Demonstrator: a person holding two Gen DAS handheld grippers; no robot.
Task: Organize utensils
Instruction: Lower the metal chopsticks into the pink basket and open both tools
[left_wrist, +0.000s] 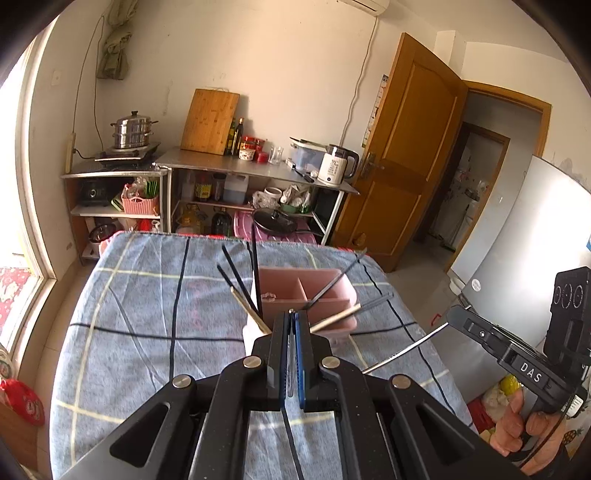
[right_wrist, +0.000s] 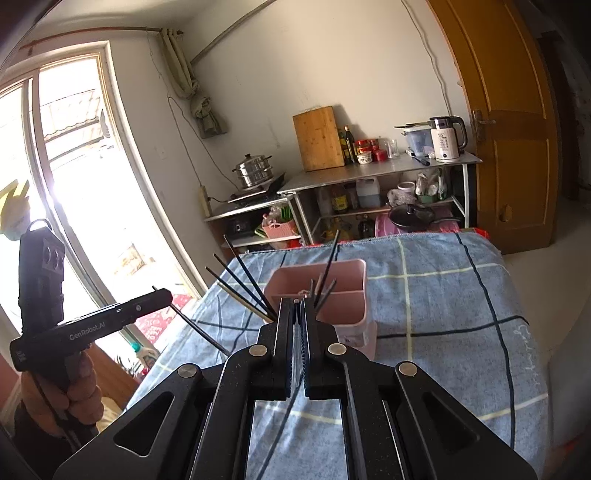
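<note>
- Left gripper (left_wrist: 293, 314): black frame, blue-padded fingers closed flat together; a dark thin utensil, seemingly a chopstick, trails from below them towards the camera, though whether it is clamped cannot be confirmed.
- Right gripper (right_wrist: 299, 302): same build, fingers closed; any item between the pads cannot be told.
- Pink holder (left_wrist: 334, 291): rectangular plastic caddy, smooth walls, divided into compartments, standing on the tabletop; judged to be the sorting destination.
- Chopsticks (left_wrist: 240, 273): slender dark rods plus pale, bamboo-like ones, fanned outward beside and inside the holder, leaning on its rim because loosely dropped.
- Checked cloth (left_wrist: 147, 295): blue woven cover with yellow and dark lines, soft, cushioning the tabletop.
</note>
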